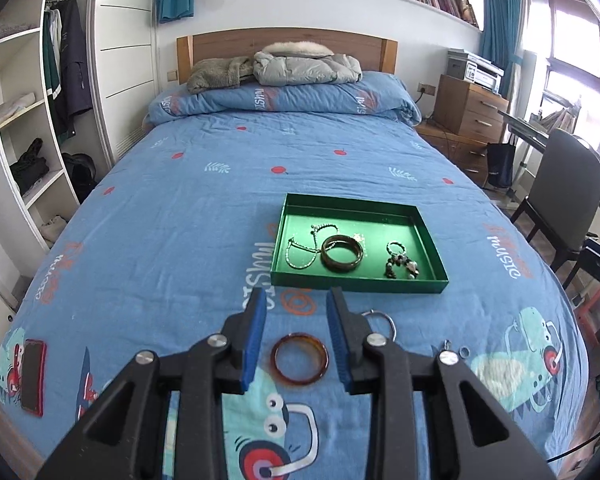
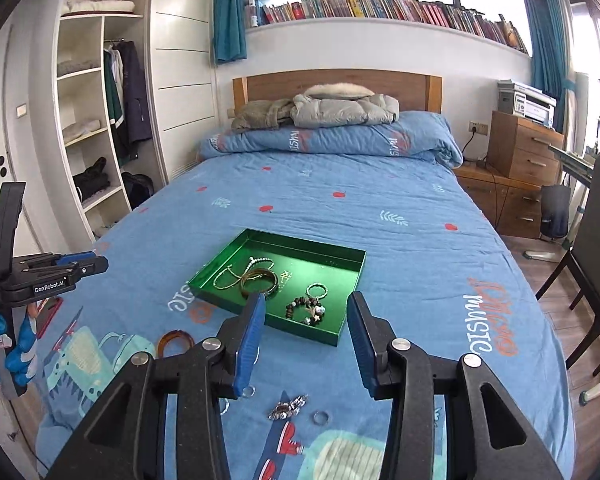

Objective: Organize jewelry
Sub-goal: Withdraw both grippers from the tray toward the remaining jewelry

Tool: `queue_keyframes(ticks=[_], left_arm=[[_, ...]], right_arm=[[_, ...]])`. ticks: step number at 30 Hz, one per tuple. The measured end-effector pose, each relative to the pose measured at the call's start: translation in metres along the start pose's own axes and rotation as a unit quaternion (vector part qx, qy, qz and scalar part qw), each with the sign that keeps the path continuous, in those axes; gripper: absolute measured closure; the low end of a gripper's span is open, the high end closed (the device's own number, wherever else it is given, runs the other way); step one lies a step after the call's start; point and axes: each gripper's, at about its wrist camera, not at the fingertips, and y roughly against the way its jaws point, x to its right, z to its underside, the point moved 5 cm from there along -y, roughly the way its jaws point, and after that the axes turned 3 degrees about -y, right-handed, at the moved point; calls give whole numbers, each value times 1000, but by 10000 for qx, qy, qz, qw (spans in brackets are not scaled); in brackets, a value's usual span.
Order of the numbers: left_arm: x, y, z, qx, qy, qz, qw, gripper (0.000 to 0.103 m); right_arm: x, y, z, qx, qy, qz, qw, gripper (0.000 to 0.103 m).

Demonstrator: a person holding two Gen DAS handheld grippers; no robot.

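A: Hovering above the blue bedspread [image 1: 188, 208], the left gripper [image 1: 296, 300] has its blue pads spread apart with nothing between them. In its own view an amber bangle [image 1: 299, 358] shows in the gap, but it lies flat on the bedspread below, untouched.

B: And the right gripper [image 2: 306, 306]?

A: Likewise released, jaws parted and empty. In the right wrist view the left gripper appears at the left edge of the frame, held by a hand [image 2: 18, 354] in a blue and white glove.

B: Where is the jewelry?

A: Most sits in the green tray [image 1: 428, 236], right of centre in the left wrist view. Inside it lie a thin chain necklace [image 1: 302, 254] at the left, a pair of dark bangles [image 1: 342, 258] in the middle, and a beaded bracelet [image 1: 400, 266] at the right.

B: Anything outside the tray?

A: Yes. At the bottom of the right wrist view, a small silver ring [image 2: 321, 417] and a sparkly clip-like piece [image 2: 288, 406] lie loose on the bedspread, between the right gripper's arms. A phone in a red case [image 1: 33, 376] rests at the lower left of the left wrist view.
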Motion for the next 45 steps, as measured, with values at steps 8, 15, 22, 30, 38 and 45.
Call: queue_keyframes(ticks=[8,15,22,30,38,45], left_arm=[[2,78,37,182,-14,35,9998,73],[10,123,48,517,-14,21,9987,73],[17,135,54,628,-48,23,9980,73],[16,116,65,460,-74,105,9989,73],[27,68,89,145,-151,161,9997,73],[46,10,114,-282,-80,461,9985,73]], right_arm=[[-19,79,27,291,102,-122,9994,63],[-23,123,34,496,208,-132,9985,64],[-21,140,37,646,95,-157,9977,64],[-17,126,47,564,-9,-198,9982,64],[6,88,73,297,-206,-63,9993,64],[23,37,101,-131,-208,-53,9997,64]])
